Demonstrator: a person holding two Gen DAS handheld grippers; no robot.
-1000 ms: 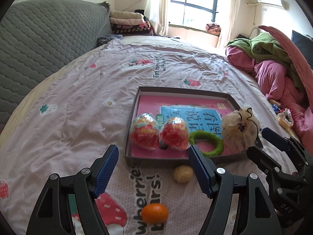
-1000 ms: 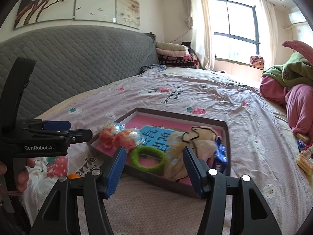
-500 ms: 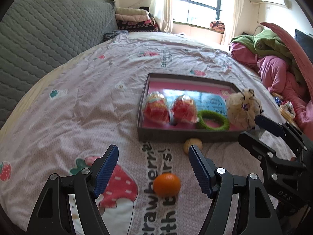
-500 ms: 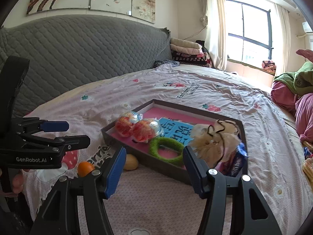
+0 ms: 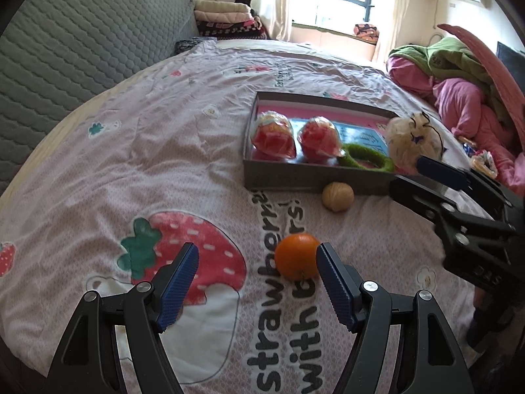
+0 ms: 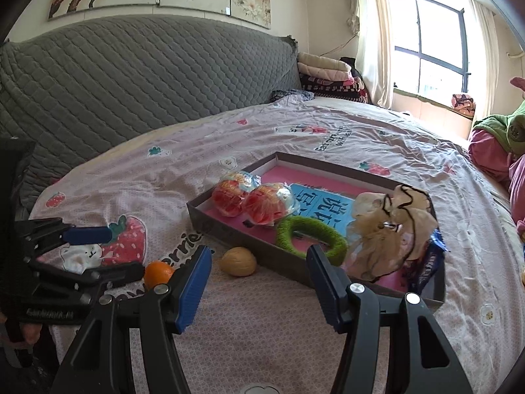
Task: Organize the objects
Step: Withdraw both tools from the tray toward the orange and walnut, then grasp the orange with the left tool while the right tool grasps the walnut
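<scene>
A small orange (image 5: 297,260) lies on the strawberry bedsheet, just inside my left gripper's (image 5: 257,261) right fingertip; the gripper is open and nothing is pressed. A walnut (image 5: 338,196) rests against the front wall of a shallow grey tray (image 5: 295,177). The tray holds two red wrapped eggs (image 5: 272,136), a green ring (image 5: 366,159) and a beige mesh pouch (image 5: 411,144). My right gripper (image 6: 259,271) hangs open over the bed before the tray, with the walnut (image 6: 238,266) and the orange (image 6: 157,272) to its left and my left gripper (image 6: 98,252) at the far left.
A grey quilted headboard (image 6: 131,82) runs along the left. Folded blankets (image 5: 226,19) sit by the window. Pink and green bedding (image 5: 459,75) is heaped at the right. A blue wrapper (image 6: 433,256) lies in the tray's near right corner.
Both grippers have drawn back and down from the tray. The orange now lies between my left fingertips instead of below them. Jaw widths are unchanged.
</scene>
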